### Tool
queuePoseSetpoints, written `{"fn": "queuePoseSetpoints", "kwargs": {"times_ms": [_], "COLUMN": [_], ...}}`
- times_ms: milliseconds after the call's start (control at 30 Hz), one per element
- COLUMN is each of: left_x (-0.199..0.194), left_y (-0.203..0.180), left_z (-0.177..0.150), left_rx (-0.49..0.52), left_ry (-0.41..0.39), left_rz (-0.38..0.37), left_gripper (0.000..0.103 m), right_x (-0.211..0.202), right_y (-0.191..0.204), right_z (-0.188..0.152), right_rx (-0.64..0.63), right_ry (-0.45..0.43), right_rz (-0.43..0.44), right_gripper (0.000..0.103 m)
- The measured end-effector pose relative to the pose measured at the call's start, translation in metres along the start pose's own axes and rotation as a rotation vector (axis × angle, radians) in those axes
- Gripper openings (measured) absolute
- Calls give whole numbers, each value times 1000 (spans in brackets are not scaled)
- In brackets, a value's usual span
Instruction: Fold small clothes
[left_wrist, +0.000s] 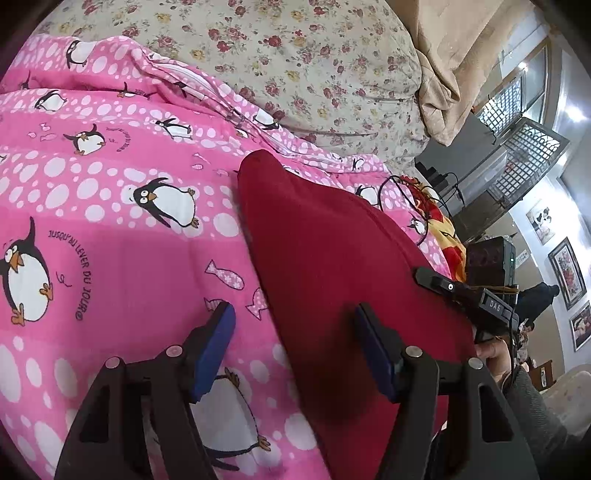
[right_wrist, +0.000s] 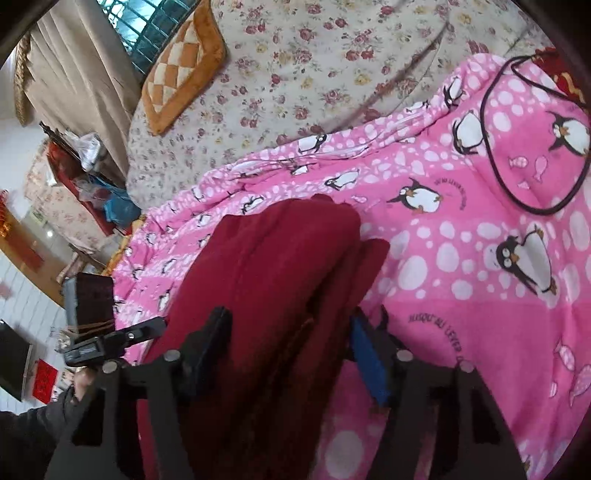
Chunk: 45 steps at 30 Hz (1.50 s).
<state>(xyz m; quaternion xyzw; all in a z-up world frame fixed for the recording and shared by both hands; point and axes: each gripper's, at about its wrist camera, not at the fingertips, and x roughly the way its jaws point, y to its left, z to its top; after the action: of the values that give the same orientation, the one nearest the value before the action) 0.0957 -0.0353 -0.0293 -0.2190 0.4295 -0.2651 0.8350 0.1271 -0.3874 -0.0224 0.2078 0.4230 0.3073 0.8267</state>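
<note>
Lying on a pink penguin-print quilt (left_wrist: 110, 266), the dark red garment (left_wrist: 332, 258) sits folded into a long strip. Left gripper (left_wrist: 291, 347): jaws apart, nothing pinched; the garment's left edge runs between its blue pads (left_wrist: 218, 347). Right gripper (right_wrist: 288, 354): jaws parted, straddling the garment's near end (right_wrist: 280, 266); contact by the pads cannot be told. Floral bedding (right_wrist: 314, 74) lies beyond.

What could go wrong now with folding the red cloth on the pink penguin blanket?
The left gripper straddles the edge of the red cloth, so closing might also pinch the pink blanket below. The right gripper has thick red folds between its jaws; a partial grip could let layers slip. A black cable lies nearby and might snag.
</note>
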Motion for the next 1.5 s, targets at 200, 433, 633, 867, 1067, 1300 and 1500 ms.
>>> {"fn": "queuePoseSetpoints", "kwargs": {"times_ms": [200, 433, 633, 867, 1067, 1300, 1500], "left_x": [0, 0, 0, 6, 13, 7, 2], "left_y": [1, 2, 1, -19, -23, -12, -9], "left_z": [-1, -1, 0, -5, -2, 1, 1], "left_rx": [-1, -7, -2, 82, 67, -48, -68], "left_ry": [-4, -8, -1, 23, 13, -14, -49], "left_rz": [-6, -11, -8, -47, -67, -198, -186], "left_gripper": [45, 45, 46, 57, 59, 30, 3], "right_x": [12, 11, 14, 16, 15, 21, 8], "right_y": [3, 23, 3, 10, 16, 17, 23], "right_z": [10, 13, 4, -2, -2, -5, -1], "right_rx": [12, -84, 10, -39, -62, -64, -33], "right_ry": [-33, -47, 78, 53, 52, 51, 27], "right_rz": [-32, -46, -38, -50, -62, -66, -36], "right_gripper": [75, 75, 73, 64, 58, 63, 38]}}
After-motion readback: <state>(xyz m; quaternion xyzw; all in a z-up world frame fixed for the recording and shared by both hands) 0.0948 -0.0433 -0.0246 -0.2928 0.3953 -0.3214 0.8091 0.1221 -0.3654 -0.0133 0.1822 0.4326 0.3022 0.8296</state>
